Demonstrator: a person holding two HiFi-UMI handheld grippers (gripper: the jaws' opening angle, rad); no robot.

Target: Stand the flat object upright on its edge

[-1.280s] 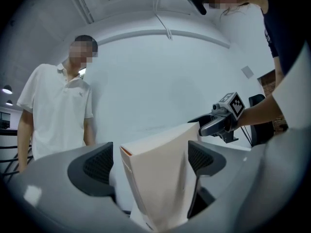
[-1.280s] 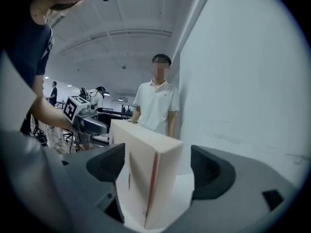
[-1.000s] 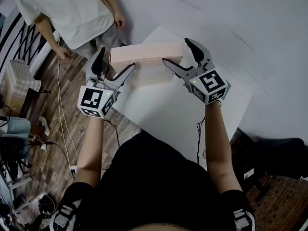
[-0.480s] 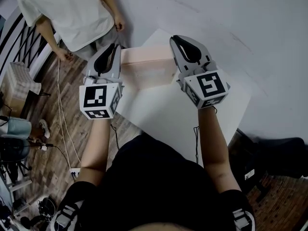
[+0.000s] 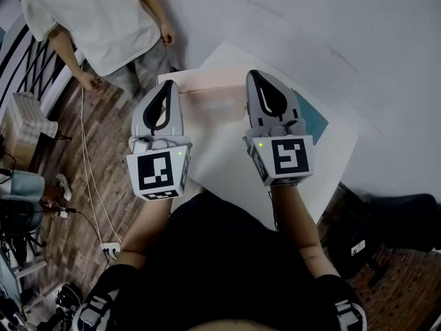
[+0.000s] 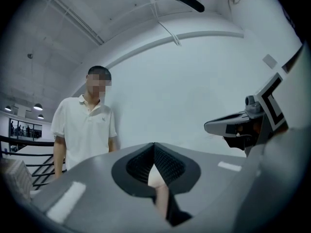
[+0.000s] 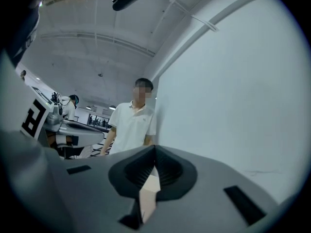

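A pale pink flat box (image 5: pixel 210 81) stands on its long edge at the far side of the white table (image 5: pixel 227 164). My left gripper (image 5: pixel 167 83) hovers at the box's left end and my right gripper (image 5: pixel 256 74) at its right end. Both are lifted off the table, with jaws shut and nothing between them. In the left gripper view the shut jaws (image 6: pixel 154 145) fill the lower frame, with a strip of pink box (image 6: pixel 160 193) showing through the gap below them. The right gripper view shows the same: shut jaws (image 7: pixel 155 147) and a sliver of box (image 7: pixel 148 195).
A person in a white shirt (image 5: pixel 96 19) stands beyond the table's far left corner, in front of a white wall. A flat teal thing (image 5: pixel 313 119) lies on the table right of my right gripper. Cables (image 5: pixel 89 164) run over the wooden floor at left.
Both grippers stood open at the box's two ends. They have since shut with nothing in them, lifted and drawn back toward me. The box stays upright.
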